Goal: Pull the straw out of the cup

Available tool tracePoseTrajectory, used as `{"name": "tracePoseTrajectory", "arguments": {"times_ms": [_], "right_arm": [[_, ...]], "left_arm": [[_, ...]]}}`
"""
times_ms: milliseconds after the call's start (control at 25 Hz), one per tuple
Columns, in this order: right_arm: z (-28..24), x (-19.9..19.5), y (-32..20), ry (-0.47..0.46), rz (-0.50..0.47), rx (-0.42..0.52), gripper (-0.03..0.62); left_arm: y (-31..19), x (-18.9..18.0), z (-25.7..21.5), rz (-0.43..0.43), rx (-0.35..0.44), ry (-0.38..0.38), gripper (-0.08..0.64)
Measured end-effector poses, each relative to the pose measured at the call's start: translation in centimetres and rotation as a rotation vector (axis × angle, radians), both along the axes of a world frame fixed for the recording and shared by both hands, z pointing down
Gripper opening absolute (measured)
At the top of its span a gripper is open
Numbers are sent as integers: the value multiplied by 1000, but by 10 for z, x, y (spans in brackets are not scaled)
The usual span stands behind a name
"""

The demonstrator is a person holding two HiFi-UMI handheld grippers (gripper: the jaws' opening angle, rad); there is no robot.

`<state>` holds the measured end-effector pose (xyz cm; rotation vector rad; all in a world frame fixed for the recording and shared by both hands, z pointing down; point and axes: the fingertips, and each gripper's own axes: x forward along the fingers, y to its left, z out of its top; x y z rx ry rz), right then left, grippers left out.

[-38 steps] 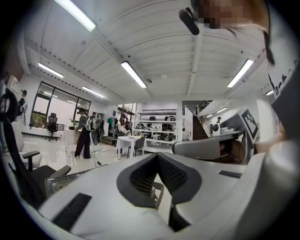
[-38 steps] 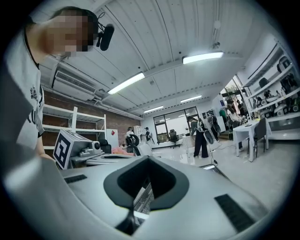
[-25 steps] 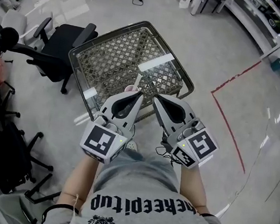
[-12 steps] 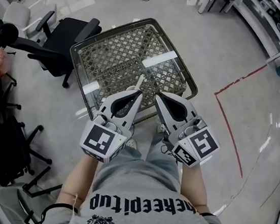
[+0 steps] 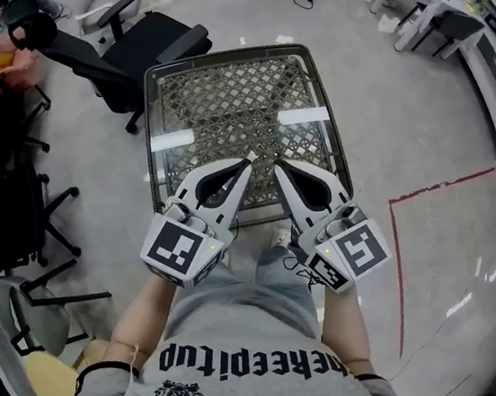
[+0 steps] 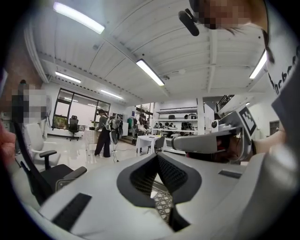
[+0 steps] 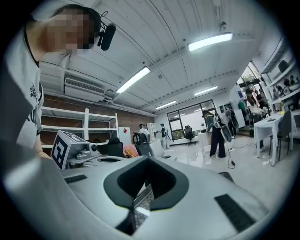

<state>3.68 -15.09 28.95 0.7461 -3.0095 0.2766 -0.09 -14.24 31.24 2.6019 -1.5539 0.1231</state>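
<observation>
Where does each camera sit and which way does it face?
Head view: head-mounted, steeply down at lattice table, left gripper, right gripper; forearms, shirt show.
Left gripper view: on that gripper, level along its shut jaws; shirt at right.
Right gripper view: likewise, shut jaws; shirt at left.
Both gripper views show the other gripper and the table.

A shiny grey floor [image 5: 405, 105] with a red line [image 5: 394, 262] lies under a glass-topped lattice table [image 5: 234, 100], a black office chair [image 5: 151, 39] stands near it, and long tube lamps [image 6: 150, 71] light the white ceiling [image 6: 187, 51] and large windows [image 6: 84, 110].
</observation>
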Motion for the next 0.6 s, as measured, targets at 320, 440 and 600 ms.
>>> {"name": "tracePoseTrajectory", "arguments": {"times_ms": [320, 440, 600], "right_arm": [[4, 4, -27, 9, -142, -4, 11], [6, 2, -30, 12, -201, -8, 11], [9, -5, -36, 17, -272, -11, 11]], "left_arm": [[-20, 3, 8, -164, -22, -15, 23], [-18, 3, 15, -225, -41, -15, 23], [-21, -5, 22, -317, -52, -9, 25]]}}
